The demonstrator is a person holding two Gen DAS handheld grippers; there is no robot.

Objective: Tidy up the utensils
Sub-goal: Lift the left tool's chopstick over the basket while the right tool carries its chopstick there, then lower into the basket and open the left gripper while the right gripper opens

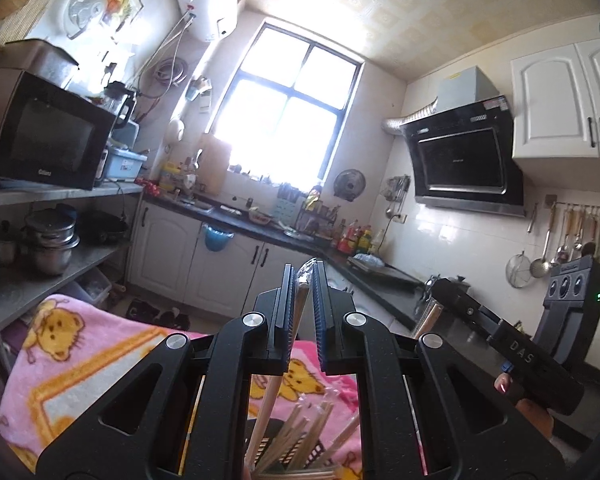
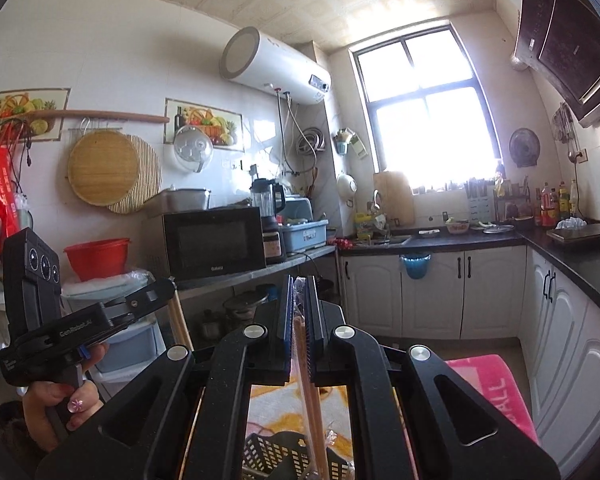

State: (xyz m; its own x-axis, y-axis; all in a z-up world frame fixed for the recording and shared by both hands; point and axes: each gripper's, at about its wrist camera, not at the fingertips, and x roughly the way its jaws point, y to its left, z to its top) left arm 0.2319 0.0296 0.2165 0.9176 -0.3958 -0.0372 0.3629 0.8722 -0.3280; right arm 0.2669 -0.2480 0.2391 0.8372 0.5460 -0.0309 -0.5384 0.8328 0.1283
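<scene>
Step in hand, by the look of it: wrapped chopsticks going down into black slotted basket [image 2: 300, 454], which sits low in both views on pink cartoon blanket [image 1: 80, 344]. To do well: keep sticks near vertical, aim tip at an open cell of basket, lower w/o scraping the rim, release only once tip is seated; bring one side down at a time so the two don't cross. Plastic sleeve likely slippery, so no slackening of grip before then. Left tool [image 1: 303, 280]: nearly closed, narrow gap, clamped on a wrapped pair of chopsticks [image 1: 272, 396]; crinkled sleeve end pokes out above the tips, wooden shaft runs down between the arms twd a cluster of loose chopsticks [image 1: 304, 440] standing in basket. Whether the held pair's lower end already touches basket: can't tell, hidden at frame edge. Right tool [image 2: 299, 284]: also close together, gripping a second wrapped pair [image 2: 314, 412], hanging roughly upright, lower end down near basket's wall. Both held up in the air above the blanket, pointing out at the kitchen. Each tool visible from the other's cam, well apart. Bench proper not identifiable under blanket.
</scene>
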